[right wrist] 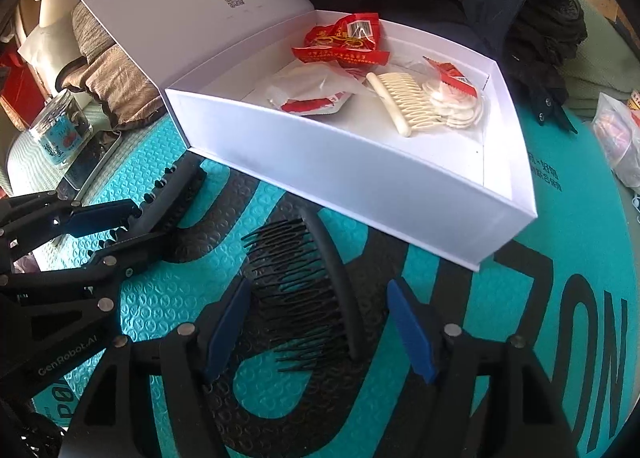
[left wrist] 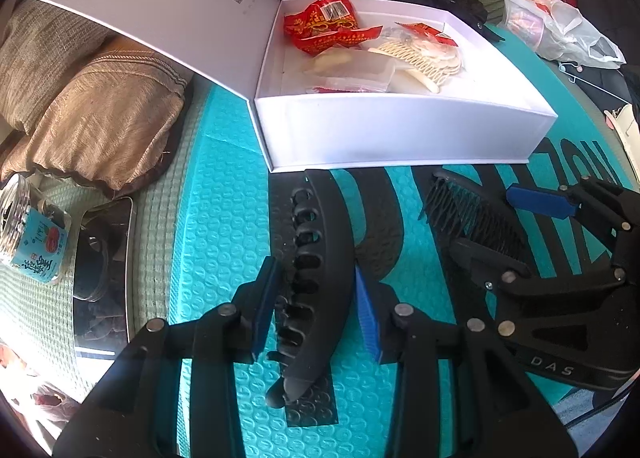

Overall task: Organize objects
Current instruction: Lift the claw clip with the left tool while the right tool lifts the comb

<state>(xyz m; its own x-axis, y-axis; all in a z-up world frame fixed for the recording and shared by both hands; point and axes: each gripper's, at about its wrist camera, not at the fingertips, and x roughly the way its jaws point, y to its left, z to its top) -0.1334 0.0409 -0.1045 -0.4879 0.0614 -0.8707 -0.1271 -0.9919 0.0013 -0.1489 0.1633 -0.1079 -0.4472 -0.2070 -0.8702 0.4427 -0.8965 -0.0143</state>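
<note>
A black hair clip (left wrist: 316, 274) lies on the teal mat, between the open blue pads of my left gripper (left wrist: 316, 306); the pads stand close to its sides. It also shows in the right wrist view (right wrist: 168, 198). A black comb (right wrist: 312, 290) lies on the mat between the open pads of my right gripper (right wrist: 320, 330), apart from them; it also shows in the left wrist view (left wrist: 472, 218). An open white box (left wrist: 400, 130) behind them holds red packets (left wrist: 324, 22), a cream comb (right wrist: 404, 102) and clear bags.
A teal mat (left wrist: 224, 218) with black lettering covers the surface. At left lie a brown cushion (left wrist: 104, 118), a small jar (left wrist: 28, 230) and a phone (left wrist: 104, 266). A plastic bag (left wrist: 560, 30) and dark clothing (right wrist: 520, 18) sit behind and right of the box.
</note>
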